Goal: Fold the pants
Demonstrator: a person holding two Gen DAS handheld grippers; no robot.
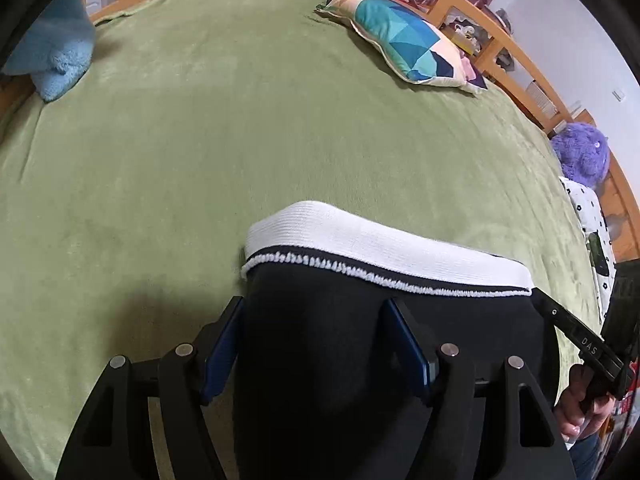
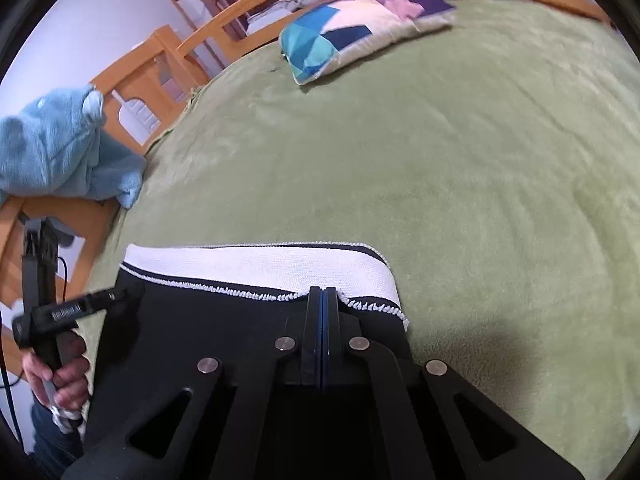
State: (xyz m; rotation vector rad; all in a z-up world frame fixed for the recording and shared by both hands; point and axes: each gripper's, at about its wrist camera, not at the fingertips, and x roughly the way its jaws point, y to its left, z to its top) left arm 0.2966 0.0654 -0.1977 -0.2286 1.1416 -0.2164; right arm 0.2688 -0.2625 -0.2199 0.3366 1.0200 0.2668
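Black pants (image 1: 320, 344) with a white waistband (image 1: 360, 244) lie on the green bedspread (image 1: 200, 140), waistband pointing away from me. My left gripper (image 1: 316, 312) is open, its blue-padded fingers (image 1: 224, 344) astride the left part of the black fabric. My right gripper (image 2: 323, 292) is shut on the pants (image 2: 224, 336) just below the white waistband (image 2: 256, 266), near their right edge. The right gripper's finger also shows in the left wrist view (image 1: 572, 332), and the left gripper shows at the pants' left edge in the right wrist view (image 2: 120, 294).
A patchwork pillow (image 1: 408, 40) lies at the far side of the bed. A blue plush toy (image 1: 56, 48) sits at the left edge and a purple plush (image 1: 580, 152) at the right. A wooden bed rail (image 1: 520, 60) runs around the bed.
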